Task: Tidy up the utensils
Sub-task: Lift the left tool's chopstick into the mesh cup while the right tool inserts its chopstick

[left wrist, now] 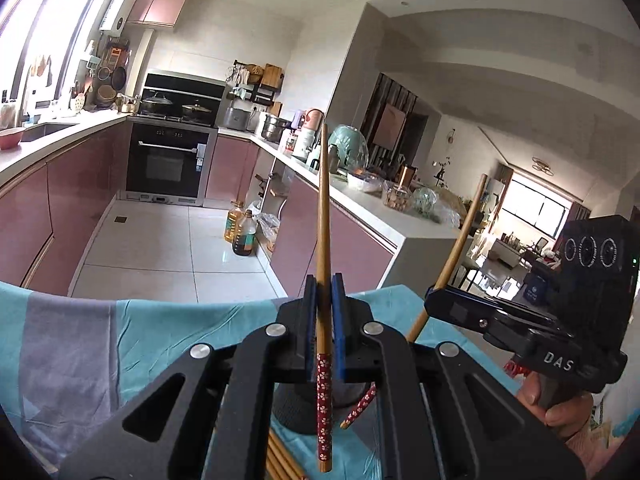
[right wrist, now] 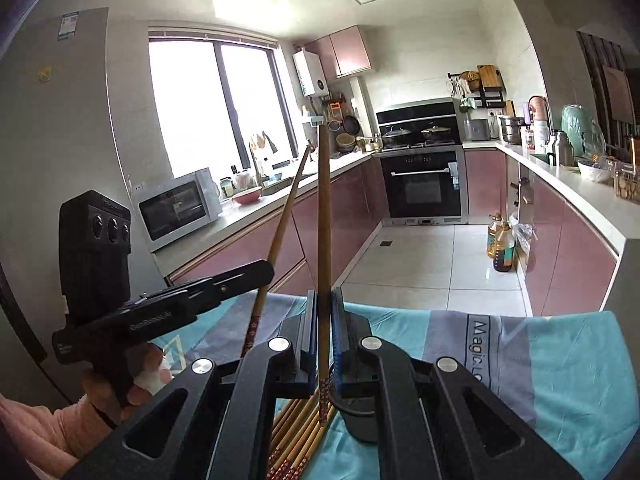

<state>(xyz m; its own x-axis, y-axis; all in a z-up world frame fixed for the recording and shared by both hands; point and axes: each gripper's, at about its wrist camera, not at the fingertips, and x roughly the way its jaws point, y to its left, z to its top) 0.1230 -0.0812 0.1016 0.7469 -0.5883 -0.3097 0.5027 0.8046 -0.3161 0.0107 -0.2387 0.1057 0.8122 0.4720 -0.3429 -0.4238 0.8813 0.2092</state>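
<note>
My left gripper [left wrist: 324,284] is shut on a bamboo chopstick [left wrist: 323,216] with a red flowered end, held upright. My right gripper [right wrist: 324,300] is shut on a second chopstick [right wrist: 324,216], also upright. Each gripper shows in the other's view: the right one [left wrist: 432,294] with its chopstick [left wrist: 460,240], the left one [right wrist: 264,270] with its chopstick [right wrist: 280,236]. A dark round holder [left wrist: 296,412] stands below on the teal cloth [left wrist: 160,328]; it also shows in the right wrist view [right wrist: 360,420]. Several more chopsticks [right wrist: 296,432] lie on the cloth beside it.
The cloth-covered table [right wrist: 560,360] stands at the kitchen's near end. Pink cabinets and white counters run along both sides, an oven [right wrist: 424,184] at the back. Oil bottles [left wrist: 242,232] stand on the tiled floor. A fridge [right wrist: 60,120] is at the left.
</note>
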